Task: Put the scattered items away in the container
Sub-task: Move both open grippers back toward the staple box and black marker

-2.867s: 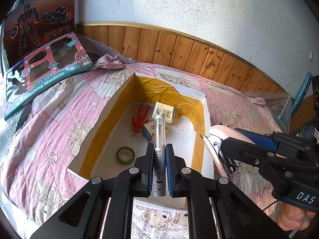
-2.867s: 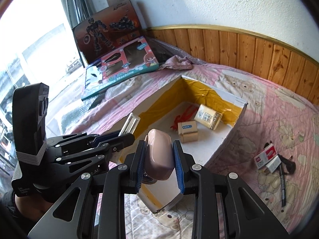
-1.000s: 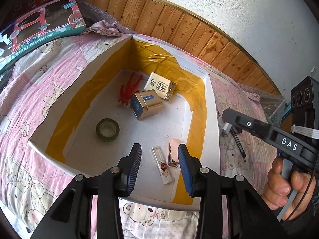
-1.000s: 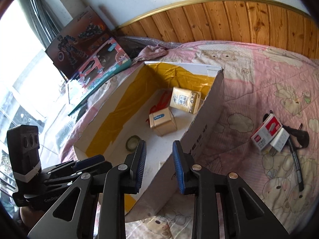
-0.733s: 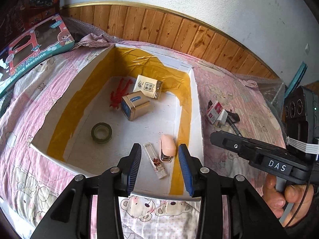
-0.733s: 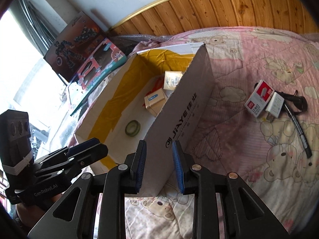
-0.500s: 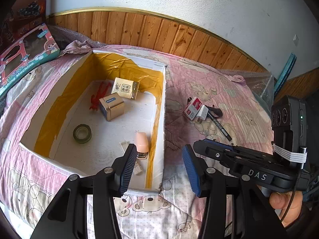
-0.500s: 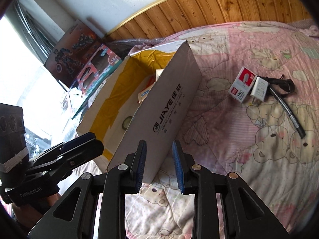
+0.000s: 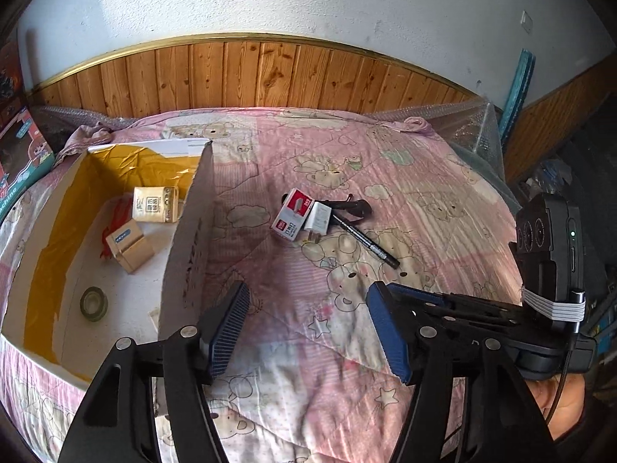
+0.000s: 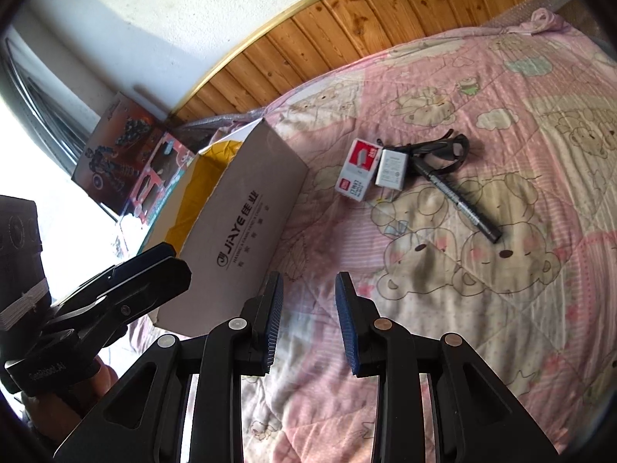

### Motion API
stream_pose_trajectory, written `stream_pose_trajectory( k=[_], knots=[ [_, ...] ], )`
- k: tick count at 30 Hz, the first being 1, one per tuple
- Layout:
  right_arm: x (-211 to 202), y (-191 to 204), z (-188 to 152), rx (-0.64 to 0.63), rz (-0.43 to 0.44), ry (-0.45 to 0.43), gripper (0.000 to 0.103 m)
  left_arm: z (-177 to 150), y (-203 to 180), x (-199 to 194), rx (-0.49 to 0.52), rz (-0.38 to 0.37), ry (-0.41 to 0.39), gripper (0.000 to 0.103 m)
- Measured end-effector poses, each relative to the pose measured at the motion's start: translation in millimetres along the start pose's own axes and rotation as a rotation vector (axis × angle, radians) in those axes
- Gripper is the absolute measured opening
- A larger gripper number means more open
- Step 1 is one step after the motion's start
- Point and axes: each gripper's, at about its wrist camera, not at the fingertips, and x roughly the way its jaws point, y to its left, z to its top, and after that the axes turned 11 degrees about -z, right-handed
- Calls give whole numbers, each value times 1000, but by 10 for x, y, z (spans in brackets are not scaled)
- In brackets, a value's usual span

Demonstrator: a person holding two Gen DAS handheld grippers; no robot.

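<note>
The cardboard box with yellow-taped inner walls lies on the bed at the left; its printed outer side faces the right wrist view. On the pink quilt to its right lie a red-and-white staple box, a white charger plug, a black pen and a black clip, all touching or nearly so. My left gripper hovers wide open over the quilt, short of this cluster. My right gripper is open and holds nothing.
Inside the box are two tan cartons, a red toy and a tape roll. Toy boxes lean at the far left. Wood panelling runs behind the bed. Bubble wrap covers the right corner.
Both grippers have let go of the tube and the pink item into the box, then swung right from the box toward the cluster on the quilt. The left jaws now stand wider.
</note>
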Motion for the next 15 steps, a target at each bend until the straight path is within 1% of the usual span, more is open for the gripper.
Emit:
stream_pose_trajectory(
  k=[2,5,7,8,12,15],
  knots=[
    [-8,-124,71,5,-14,-5,31,82,-50,149,7,-23,2,65],
    [11,-276,198,6,-38,-12,31,218,-75,422,25,-27,12,66],
    [60,-362,293,2,-51,-10,31,297,-50,620,34,-7,26,66],
    [97,-403,336,0,-60,-5,31,334,-21,714,33,-9,35,66],
    [302,-552,481,-13,-84,27,31,444,168,1089,-3,-5,69,66],
    [492,-616,578,-40,-106,51,31,498,302,1372,2,39,99,66]
  ],
)
